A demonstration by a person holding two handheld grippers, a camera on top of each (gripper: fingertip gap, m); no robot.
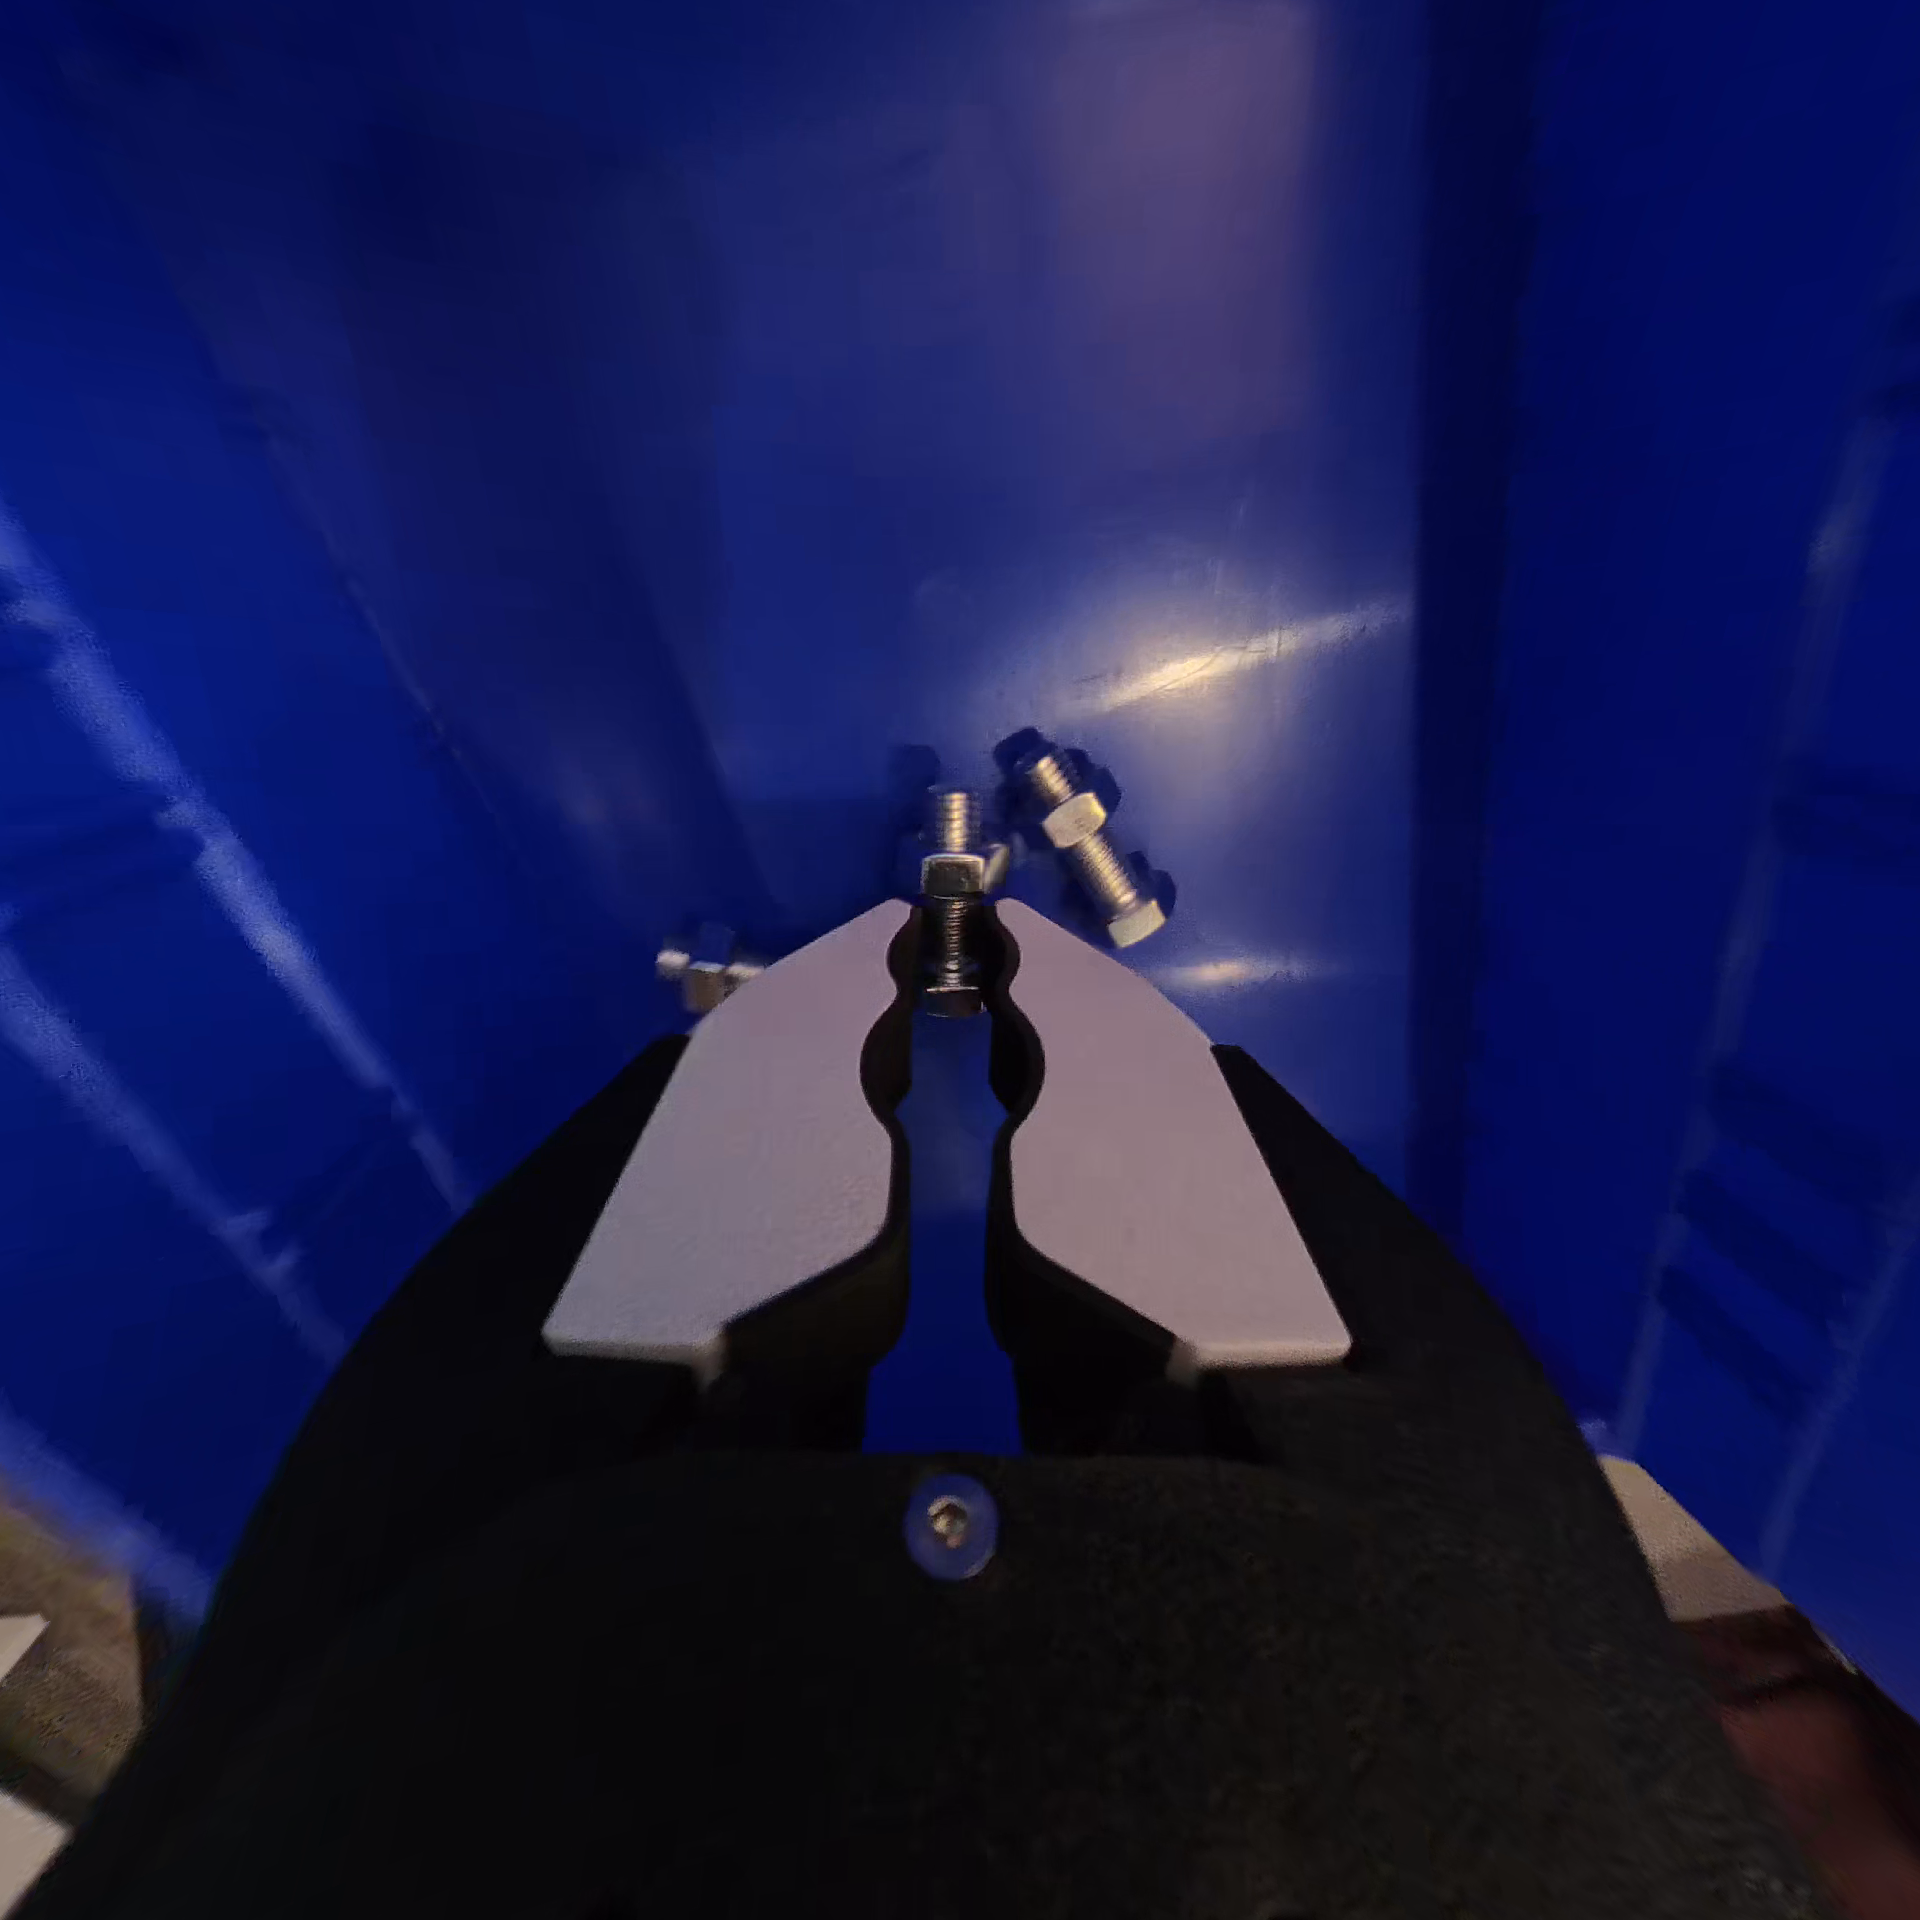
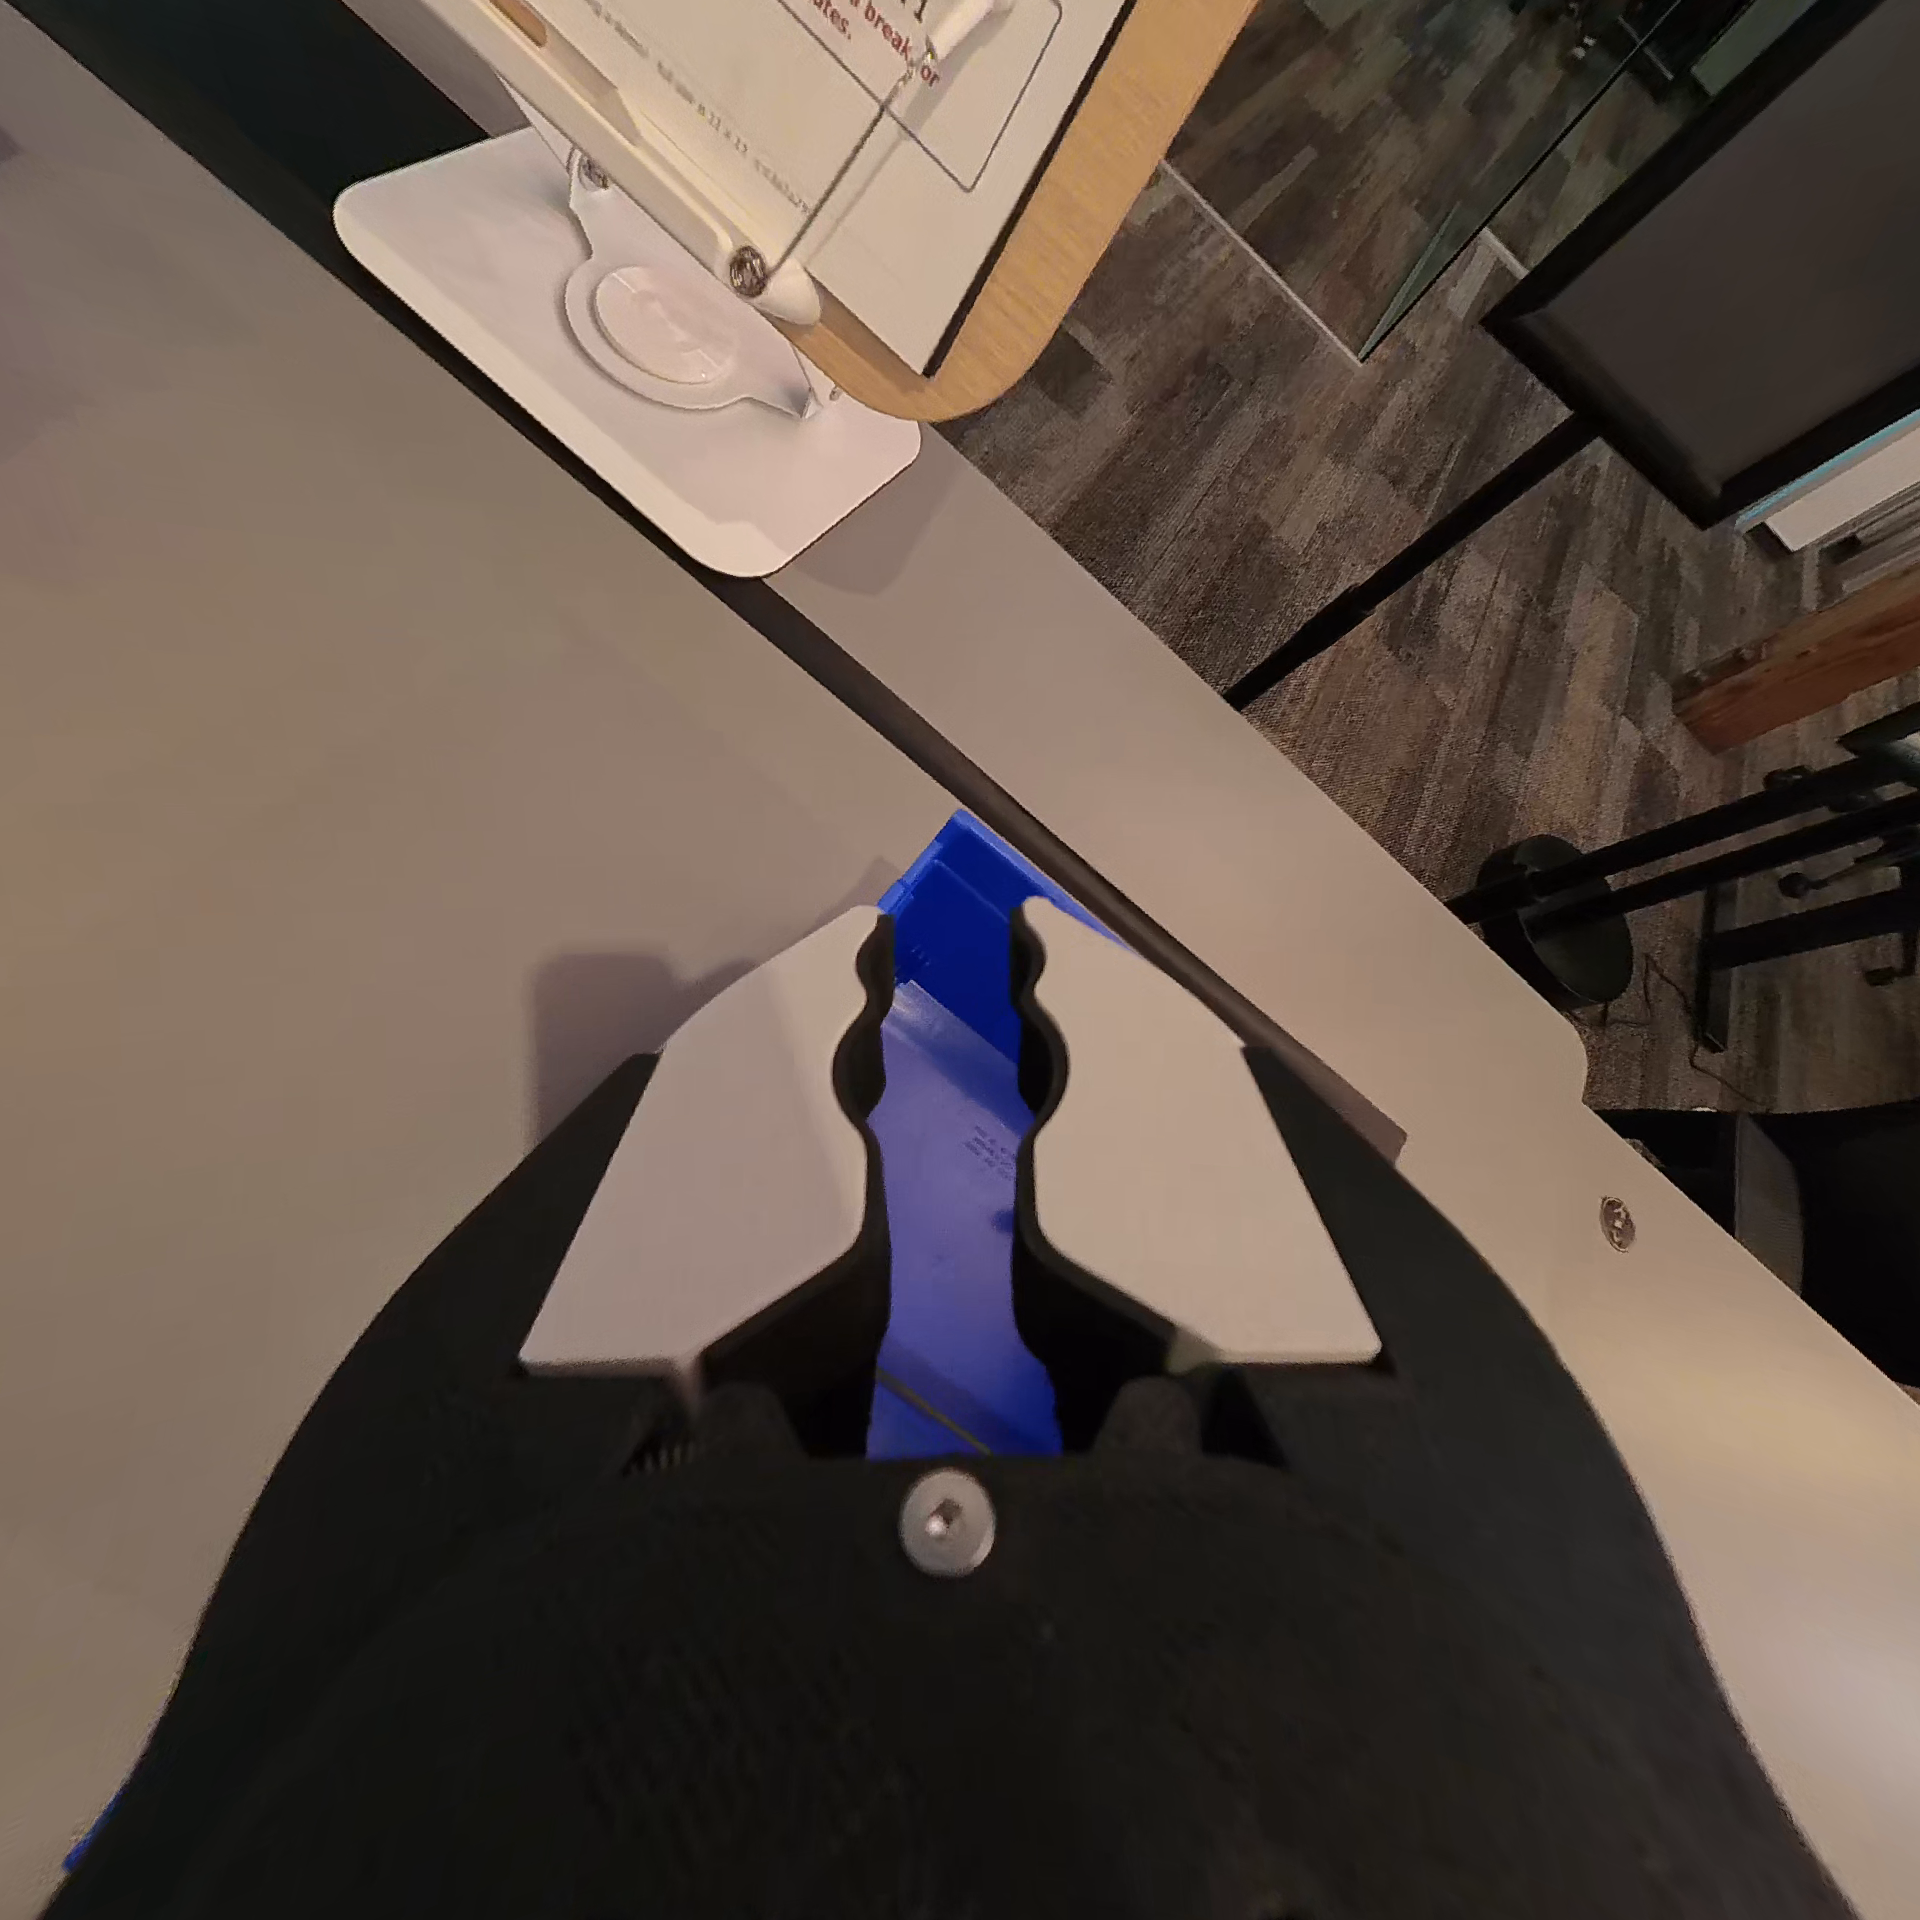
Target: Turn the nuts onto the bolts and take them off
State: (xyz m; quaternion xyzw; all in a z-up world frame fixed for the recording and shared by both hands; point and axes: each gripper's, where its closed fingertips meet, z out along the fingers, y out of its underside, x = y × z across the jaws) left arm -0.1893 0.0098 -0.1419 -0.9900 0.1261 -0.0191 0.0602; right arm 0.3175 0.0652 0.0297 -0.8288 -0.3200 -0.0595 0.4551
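In the left wrist view my left gripper (image 1: pixel 954 914) is inside a blue plastic bin (image 1: pixel 623 520). It is shut on a steel bolt (image 1: pixel 954 940) with a nut (image 1: pixel 952 879) on its thread; the bolt points forward beyond the tips. A second bolt with a nut (image 1: pixel 1086 847) lies on the bin floor just right of it. Another bolt (image 1: pixel 701 971) lies at the left, partly hidden by the left finger. In the right wrist view my right gripper (image 2: pixel 951 920) is open and empty, held above the blue bin (image 2: pixel 961 1195).
The bin stands on a grey table (image 2: pixel 364 779) near its edge (image 2: pixel 1039 831). A white stand with a sign (image 2: pixel 644 343) sits farther along the table. Patterned floor (image 2: pixel 1351 468) and black stand legs (image 2: pixel 1662 894) lie beyond the edge. About 55 centimeters separates my left fingertips from my right.
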